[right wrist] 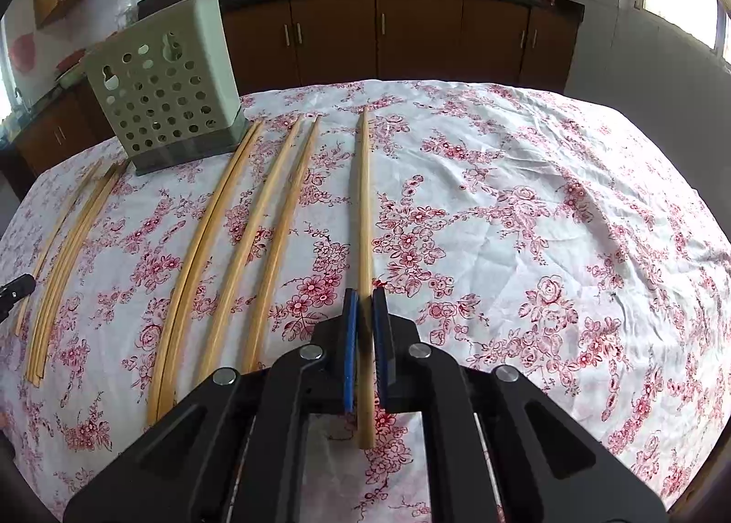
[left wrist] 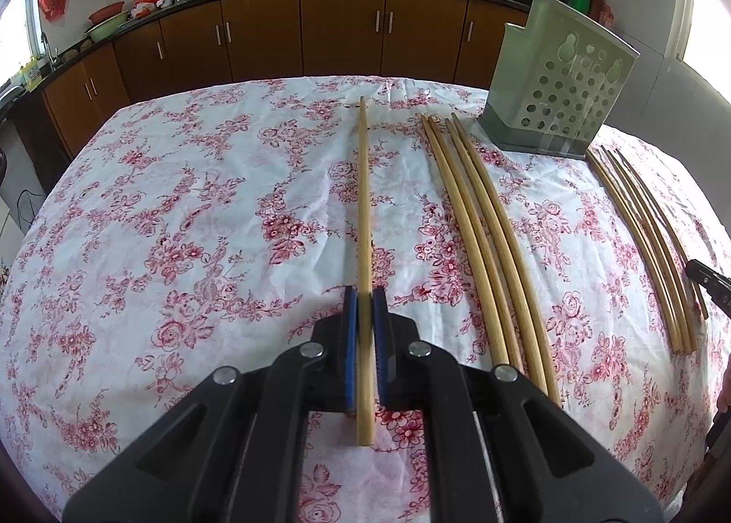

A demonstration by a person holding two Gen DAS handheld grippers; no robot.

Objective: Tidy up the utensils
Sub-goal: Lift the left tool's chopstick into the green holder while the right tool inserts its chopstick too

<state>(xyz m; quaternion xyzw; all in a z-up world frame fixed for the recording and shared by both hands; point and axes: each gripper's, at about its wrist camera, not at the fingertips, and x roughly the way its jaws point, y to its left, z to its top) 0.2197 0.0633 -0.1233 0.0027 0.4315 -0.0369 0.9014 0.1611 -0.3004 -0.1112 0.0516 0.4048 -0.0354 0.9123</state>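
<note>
While each tool pinches one chopstick, left gripper point(left wrist: 364, 294) and right gripper point(right wrist: 364, 294) hold theirs pointing forward | holder point(right wrist: 166, 89) stands ahead-left of the right tool — presumably the destination | loose chopsticks point(right wrist: 237, 240) lie between.

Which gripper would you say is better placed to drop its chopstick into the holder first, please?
Hard to call: the left gripper and right gripper each clamp a chopstick, with the holder similarly offset from both.

Long tan wooden chopsticks point(left wrist: 475, 221) lie flat in rows, one point(left wrist: 363, 212) apart on the left and one point(right wrist: 364, 221) apart on the right, and a pale green holder with holes point(left wrist: 559, 80) stands upright behind them.
</note>
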